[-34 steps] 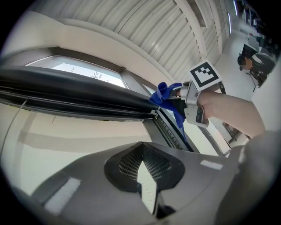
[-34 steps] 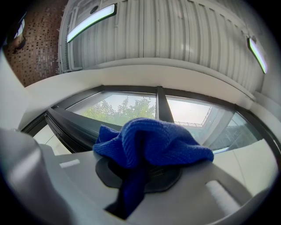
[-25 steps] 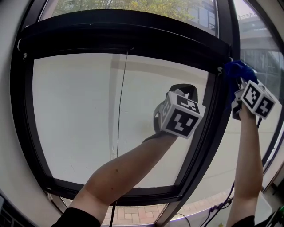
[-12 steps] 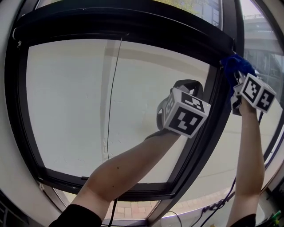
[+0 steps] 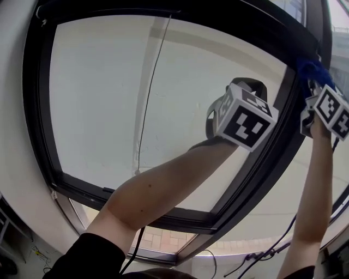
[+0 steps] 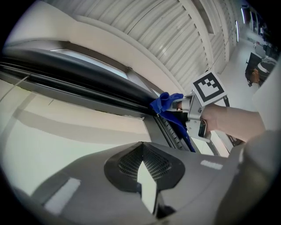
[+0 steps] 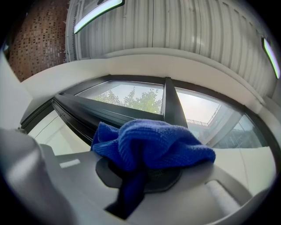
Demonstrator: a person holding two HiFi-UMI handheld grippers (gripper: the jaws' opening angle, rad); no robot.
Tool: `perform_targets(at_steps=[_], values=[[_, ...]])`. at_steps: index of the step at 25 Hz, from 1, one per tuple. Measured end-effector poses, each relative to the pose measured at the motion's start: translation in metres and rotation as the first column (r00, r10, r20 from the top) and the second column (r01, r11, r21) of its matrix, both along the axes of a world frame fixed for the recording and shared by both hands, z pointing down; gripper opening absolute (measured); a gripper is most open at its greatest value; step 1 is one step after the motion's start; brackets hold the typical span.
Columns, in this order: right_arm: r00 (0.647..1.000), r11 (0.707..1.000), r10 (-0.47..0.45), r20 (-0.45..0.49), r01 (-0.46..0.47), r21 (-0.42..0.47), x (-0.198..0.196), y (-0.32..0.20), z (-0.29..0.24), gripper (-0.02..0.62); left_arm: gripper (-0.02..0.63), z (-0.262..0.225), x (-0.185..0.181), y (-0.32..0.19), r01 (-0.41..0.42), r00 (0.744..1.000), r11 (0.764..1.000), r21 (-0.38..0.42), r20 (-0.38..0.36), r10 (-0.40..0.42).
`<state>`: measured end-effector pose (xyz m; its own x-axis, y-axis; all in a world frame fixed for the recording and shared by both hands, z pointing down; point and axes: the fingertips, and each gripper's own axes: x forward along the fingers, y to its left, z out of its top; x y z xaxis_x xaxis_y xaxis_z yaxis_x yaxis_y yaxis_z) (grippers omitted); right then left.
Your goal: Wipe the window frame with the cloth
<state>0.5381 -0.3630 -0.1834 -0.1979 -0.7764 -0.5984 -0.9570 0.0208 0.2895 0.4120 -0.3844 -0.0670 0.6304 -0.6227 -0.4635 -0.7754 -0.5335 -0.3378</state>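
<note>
Jaws clench blue cloth [image 7: 153, 145] in right gripper [image 7: 145, 176]; left gripper [image 6: 143, 151] is closed, empty.

The window frame [image 5: 36, 109] is viewed whole, from farther back, in the head view. The left gripper view is aimed at its upper corner; the right gripper view is held close against it. The cloth [image 7: 153, 143] is shared by all three.

Office-type building — black window frame [image 5: 38, 109], slatted ceiling [image 6: 175, 35], strip light [image 7: 97, 12].

Bunched blue cloth [image 5: 312, 70] against black frame [image 5: 256, 169]
</note>
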Motion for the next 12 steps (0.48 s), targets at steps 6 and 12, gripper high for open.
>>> perform_targets(at_steps=[6, 12], values=[[1.0, 0.999, -0.029, -0.006, 0.029, -0.023, -0.002, 0.0, 0.015, 0.051, -0.009, 0.022, -0.002, -0.008, 0.008, 1.0, 0.999, -0.038, 0.014, -0.008], [1.0, 1.0, -0.014, -0.028, 0.013, -0.016, 0.0, 0.002, 0.04, 0.051, -0.008, 0.046, 0.0, -0.002, -0.006, 0.999, 0.998, -0.063, 0.039, 0.008]])
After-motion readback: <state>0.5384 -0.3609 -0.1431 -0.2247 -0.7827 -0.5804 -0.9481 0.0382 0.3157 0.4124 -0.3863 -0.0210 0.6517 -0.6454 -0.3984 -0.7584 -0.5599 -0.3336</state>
